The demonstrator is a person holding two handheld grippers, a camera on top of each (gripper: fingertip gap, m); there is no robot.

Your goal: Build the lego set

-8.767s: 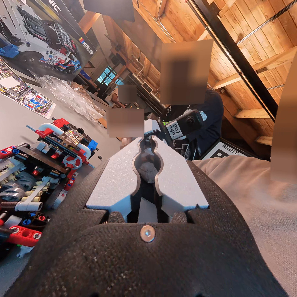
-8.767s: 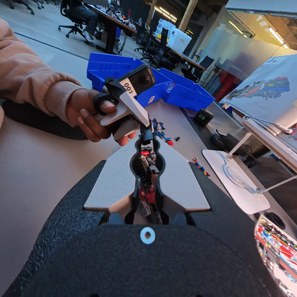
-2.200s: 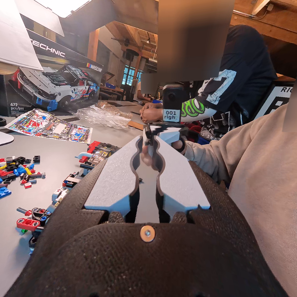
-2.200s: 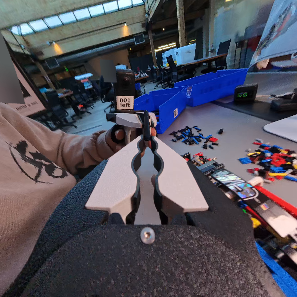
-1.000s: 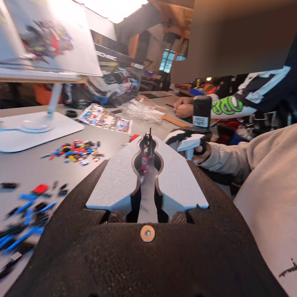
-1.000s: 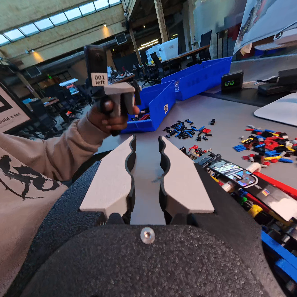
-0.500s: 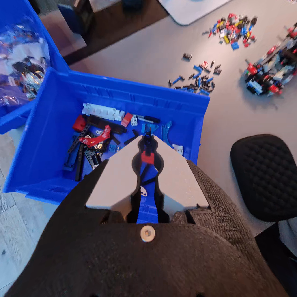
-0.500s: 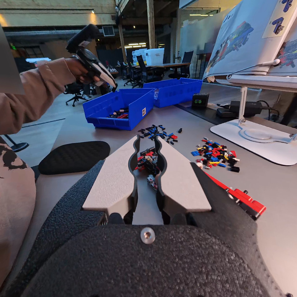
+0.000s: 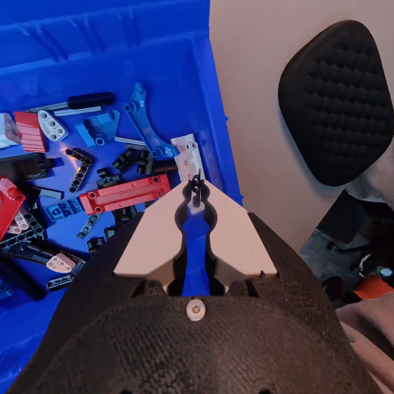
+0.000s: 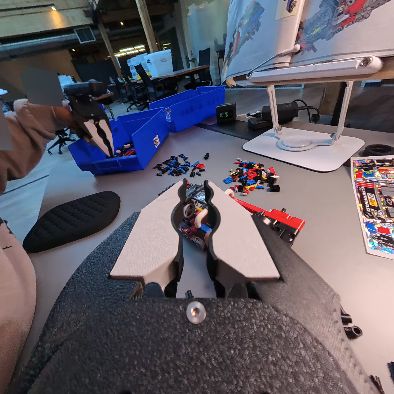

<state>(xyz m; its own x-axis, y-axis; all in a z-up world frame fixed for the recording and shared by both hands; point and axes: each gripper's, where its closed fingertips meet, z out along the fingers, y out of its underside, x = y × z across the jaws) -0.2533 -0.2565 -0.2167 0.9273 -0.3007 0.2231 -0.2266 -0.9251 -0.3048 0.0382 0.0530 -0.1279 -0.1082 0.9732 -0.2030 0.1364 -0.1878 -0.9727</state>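
My left gripper (image 9: 196,183) is shut on a small black Lego piece (image 9: 195,193) and hangs low over the right end of a blue bin (image 9: 215,119) of loose parts. Below it lie a long red panel (image 9: 125,194), a white piece (image 9: 187,155) and a curved blue piece (image 9: 147,128). In the right wrist view, the left gripper (image 10: 107,152) dips into that bin (image 10: 147,138). My right gripper (image 10: 194,183) is open and empty, just above the partly built car (image 10: 195,215) on the grey table.
Two piles of small parts (image 10: 179,166) (image 10: 251,177) lie beyond the car. A white book stand (image 10: 302,145) holds the instructions at the back right. A sticker sheet (image 10: 373,202) lies at the right, a black pad (image 10: 72,217) at the left, and a second blue bin (image 10: 191,106) behind. Some 45 cm of space lies between my two pairs of fingers.
My left gripper swung from in front of the person to the blue bin with the black piece and came down closer to the parts. My right gripper opened and moved over the car.
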